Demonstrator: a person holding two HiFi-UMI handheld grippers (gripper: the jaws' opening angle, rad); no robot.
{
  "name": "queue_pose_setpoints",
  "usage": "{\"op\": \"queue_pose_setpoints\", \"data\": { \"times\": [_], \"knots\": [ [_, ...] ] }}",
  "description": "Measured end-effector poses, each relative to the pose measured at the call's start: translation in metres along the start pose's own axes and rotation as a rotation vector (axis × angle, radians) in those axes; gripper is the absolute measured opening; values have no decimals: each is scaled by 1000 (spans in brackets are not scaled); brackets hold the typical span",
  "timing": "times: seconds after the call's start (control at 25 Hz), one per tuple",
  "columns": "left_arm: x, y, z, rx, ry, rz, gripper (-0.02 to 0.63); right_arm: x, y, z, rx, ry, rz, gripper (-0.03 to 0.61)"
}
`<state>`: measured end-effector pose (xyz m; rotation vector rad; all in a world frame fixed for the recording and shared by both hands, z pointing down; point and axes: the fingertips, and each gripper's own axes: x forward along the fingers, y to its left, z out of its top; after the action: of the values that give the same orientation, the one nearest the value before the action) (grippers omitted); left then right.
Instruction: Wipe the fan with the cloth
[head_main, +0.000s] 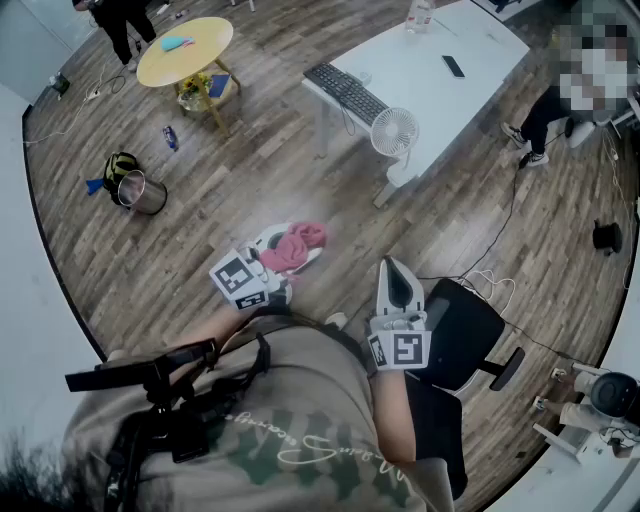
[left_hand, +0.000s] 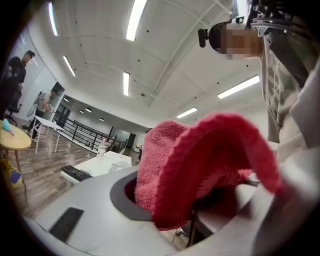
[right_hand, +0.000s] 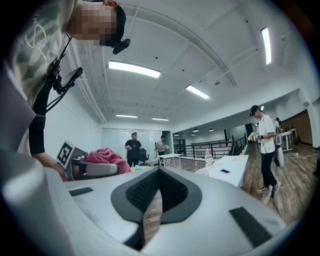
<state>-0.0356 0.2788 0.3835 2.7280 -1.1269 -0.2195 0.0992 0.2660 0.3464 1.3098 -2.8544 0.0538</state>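
Left tongs (head_main: 290, 258) clamped on the pink cloth (left_hand: 200, 160) (bunched high), right tongs (right_hand: 157, 187) pressed together, empty; fan (head_main: 394, 131) stands far off on the white tabletop (head_main: 440, 90).

Long ceiling lights (right_hand: 134, 69) make the room bright and even, and they burn out to white glare in both gripper views. All three views bulge strongly, with lines curving towards dark, rounded corners. The cloth (left_hand: 200, 165) sits so close to the lens that it looks soft and blurred. Shadows on the wooden floor (head_main: 200, 260) are faint.
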Motion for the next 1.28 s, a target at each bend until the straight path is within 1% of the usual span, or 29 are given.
{"op": "queue_pose_setpoints", "data": {
  "times": [0.2, 0.4, 0.56, 0.72, 0.92, 1.08, 1.28],
  "knots": [
    [-9, 13, 6, 10, 2, 7, 150, 6, 7, -4, -15, -7, -10, 6],
    [-11, 18, 5, 4, -1, -12, 150, 6, 7, -2, 19, -34, -40, 8],
    [-26, 32, 8, -12, 2, -28, 150, 17, 27, -5, 26, -19, -48, 8],
    [-45, 49, 8, -37, -7, -16, 150, 24, 47, -11, 50, 3, -69, 8],
    [-66, 59, 2, -63, -4, -36, 150, 28, 59, -15, 62, 2, -121, 8],
    [-81, 72, -1, -92, 13, -54, 150, 38, 71, -16, 39, 7, -150, 9],
    [-86, 89, 2, -87, 9, -46, 150, 46, 78, -21, 27, 16, -167, 9]
  ]
}}
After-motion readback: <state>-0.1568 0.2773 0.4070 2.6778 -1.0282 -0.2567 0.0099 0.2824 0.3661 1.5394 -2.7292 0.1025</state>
